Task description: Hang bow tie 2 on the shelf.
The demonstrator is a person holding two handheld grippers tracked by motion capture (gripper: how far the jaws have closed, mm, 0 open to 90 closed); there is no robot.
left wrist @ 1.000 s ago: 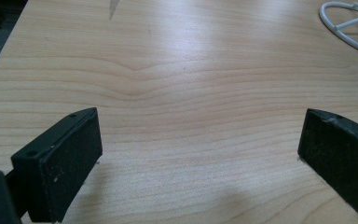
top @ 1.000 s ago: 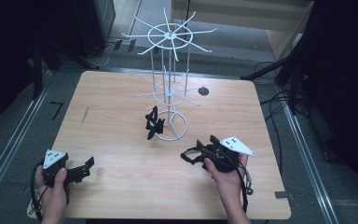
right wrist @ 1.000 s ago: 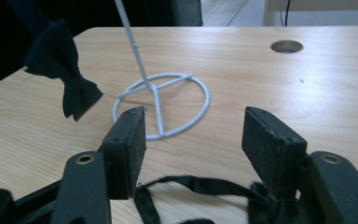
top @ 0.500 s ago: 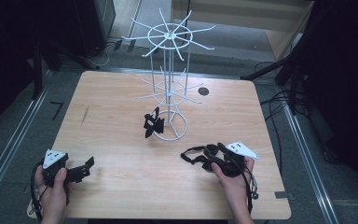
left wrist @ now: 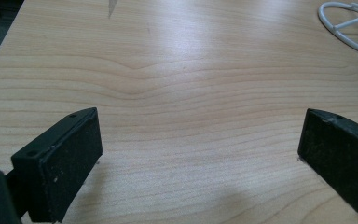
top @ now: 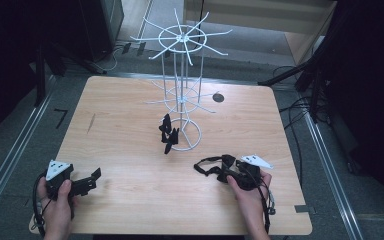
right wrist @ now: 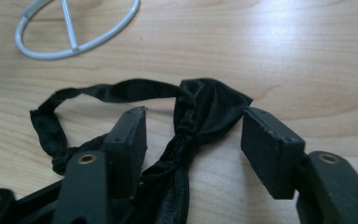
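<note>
One black bow tie point(top: 211, 167) flat on the pale wooden table point(top: 130, 125), at the near right, just near of the ring foot of the white wire stand point(top: 182, 95); soft and slightly glossy cloth, pinched at the middle into a tight knot, wings fanned and creased to either side; thin black neck strap point(right wrist: 107, 91) looping away from the knot and back in a loose curve on the wood, with a small bunched join at its far left end in the right gripper view.

Right gripper point(top: 221, 170) low over the table in the right hand point(top: 247, 197), pointing left, astride the bow tie; jaws half apart and just now closing, knot and one wing between them; in the right gripper view point(right wrist: 193, 123) one pad close beside the knot, the other standing off the wing's edge with bare wood showing in the gap; no squeeze on the cloth to be seen.

Left gripper point(top: 92, 181) at the near left in the left hand point(top: 57, 205), well apart from the bow tie; jaws wide, nothing but wood grain between them in the left gripper view point(left wrist: 200, 130); part of the stand's white ring at the far right there.

Second black bow tie point(top: 168, 134) at the middle of the table, against the left side of the stand's foot, bunched and partly upright; too small for details.
</note>
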